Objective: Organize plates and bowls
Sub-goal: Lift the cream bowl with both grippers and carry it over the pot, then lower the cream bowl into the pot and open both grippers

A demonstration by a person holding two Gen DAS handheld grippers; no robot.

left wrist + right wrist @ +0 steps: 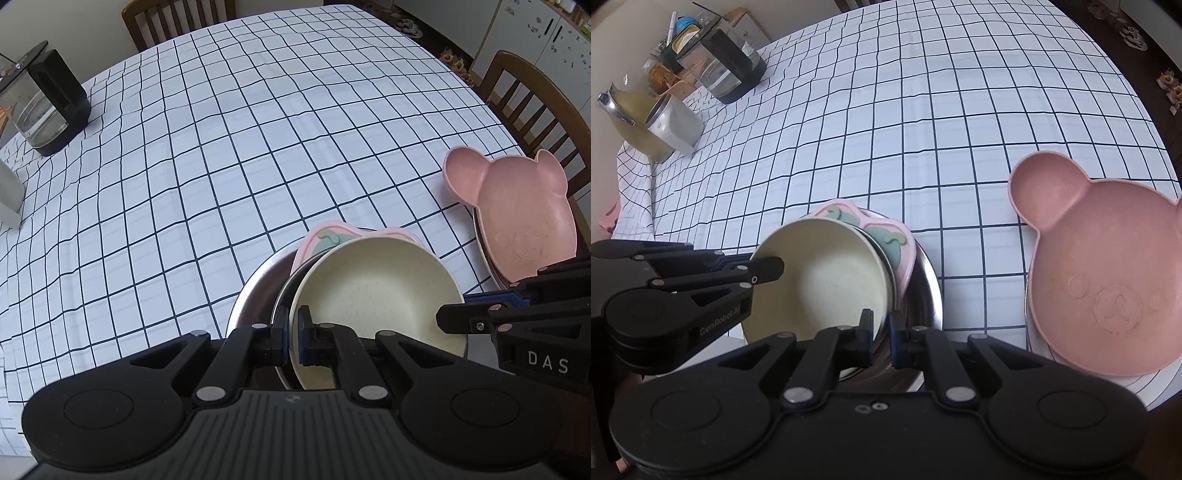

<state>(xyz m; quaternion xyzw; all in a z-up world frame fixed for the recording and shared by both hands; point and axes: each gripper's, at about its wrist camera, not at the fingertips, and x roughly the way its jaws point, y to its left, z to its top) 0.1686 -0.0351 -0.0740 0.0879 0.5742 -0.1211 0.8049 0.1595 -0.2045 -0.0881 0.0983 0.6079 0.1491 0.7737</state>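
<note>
Both claws are nesting the stack: the left gripper [293, 334] is pinched onto the near rim of the cream bowl [373, 291], tilted inside the steel bowl [255, 291], while the right gripper [881, 338], nearly closed, clamps both rims. Next, I'd say, comes a gentle release so the cream bowl settles flat. The checked tablecloth [221, 147] stretches beyond the steel bowl toward a chair [532, 96], with the pink bear plate [1108, 280] just to its right.
</note>
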